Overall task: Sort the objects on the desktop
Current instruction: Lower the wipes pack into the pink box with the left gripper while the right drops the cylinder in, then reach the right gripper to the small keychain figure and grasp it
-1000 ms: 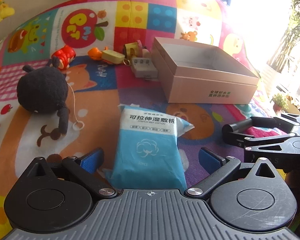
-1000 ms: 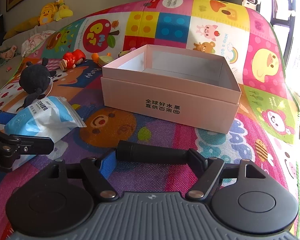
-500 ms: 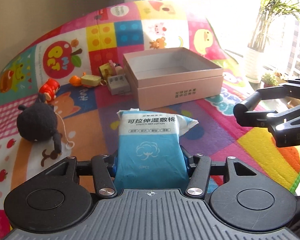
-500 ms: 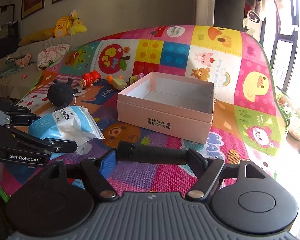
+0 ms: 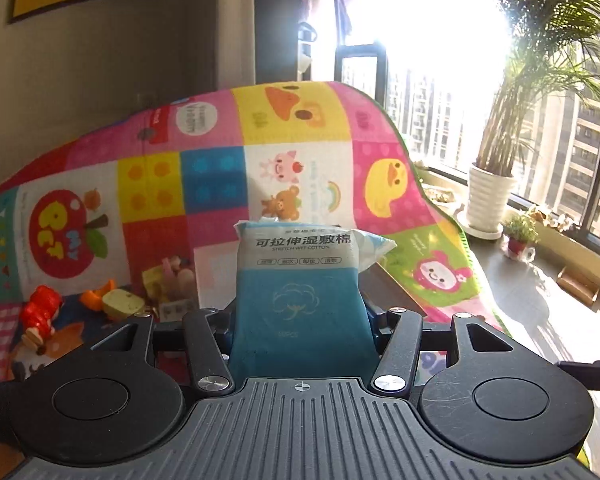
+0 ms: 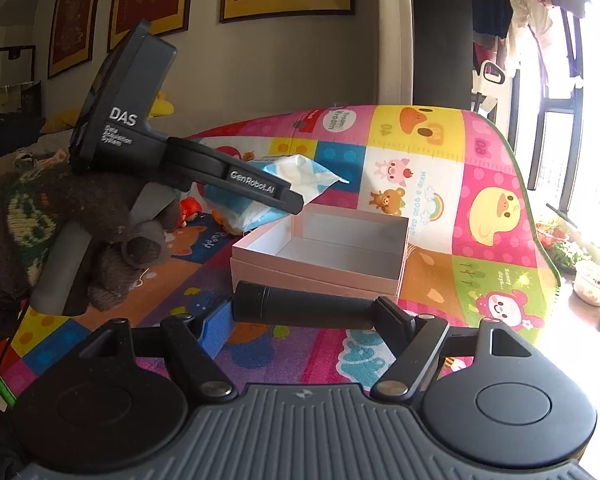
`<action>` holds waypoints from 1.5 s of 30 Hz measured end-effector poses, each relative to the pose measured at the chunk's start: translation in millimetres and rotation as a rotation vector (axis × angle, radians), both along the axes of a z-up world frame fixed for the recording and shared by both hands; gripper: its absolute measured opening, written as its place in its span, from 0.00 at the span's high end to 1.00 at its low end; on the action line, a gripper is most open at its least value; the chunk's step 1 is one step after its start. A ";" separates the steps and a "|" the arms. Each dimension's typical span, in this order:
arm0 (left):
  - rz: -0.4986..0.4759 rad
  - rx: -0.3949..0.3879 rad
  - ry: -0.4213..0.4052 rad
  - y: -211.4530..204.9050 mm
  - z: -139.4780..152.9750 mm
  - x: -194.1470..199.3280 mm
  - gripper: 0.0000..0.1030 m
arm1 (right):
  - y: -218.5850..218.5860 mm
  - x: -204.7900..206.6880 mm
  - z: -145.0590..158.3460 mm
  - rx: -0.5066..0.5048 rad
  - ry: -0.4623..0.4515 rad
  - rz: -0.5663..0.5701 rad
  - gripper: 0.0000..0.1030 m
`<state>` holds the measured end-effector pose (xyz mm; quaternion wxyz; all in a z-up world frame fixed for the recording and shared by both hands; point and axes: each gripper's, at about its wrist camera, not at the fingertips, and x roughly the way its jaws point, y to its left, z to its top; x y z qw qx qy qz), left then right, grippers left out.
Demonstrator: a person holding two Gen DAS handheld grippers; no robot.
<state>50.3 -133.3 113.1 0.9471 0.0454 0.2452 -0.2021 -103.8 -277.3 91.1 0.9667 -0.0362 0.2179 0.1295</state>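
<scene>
My left gripper [image 5: 300, 322] is shut on a blue and white wet cotton packet [image 5: 300, 280], held upright in the air above the colourful play mat [image 5: 204, 184]. In the right wrist view the left gripper [image 6: 260, 192] and the packet [image 6: 296, 176] hang just left of and above the open pink box [image 6: 320, 248]. My right gripper [image 6: 306, 320] is shut on a black cylinder [image 6: 304, 306] lying crosswise between its fingers, in front of the box. A hand in a brown knitted glove [image 6: 40, 220] holds the left gripper.
Small toys lie on the mat at the left: a red figure [image 5: 40, 312] and an orange and green toy [image 5: 116, 302]. A potted palm [image 5: 488, 204] stands on the window ledge beyond the mat's right edge. Framed pictures hang on the wall behind.
The left gripper closed on the packet, lifted it off the mat and carried it up toward the box. The right gripper rose with the black cylinder still in it.
</scene>
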 end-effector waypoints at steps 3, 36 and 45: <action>0.002 -0.026 0.043 -17.3 -13.2 40.5 0.41 | -4.0 15.6 -11.0 0.002 0.040 -0.019 0.27; 0.206 -0.062 0.073 144.6 -84.2 -27.5 0.03 | 48.2 269.9 28.4 0.008 0.219 -0.059 0.22; 0.195 -0.208 0.071 166.6 -97.5 -25.3 0.03 | 144.5 400.6 17.2 0.084 0.485 -0.019 0.51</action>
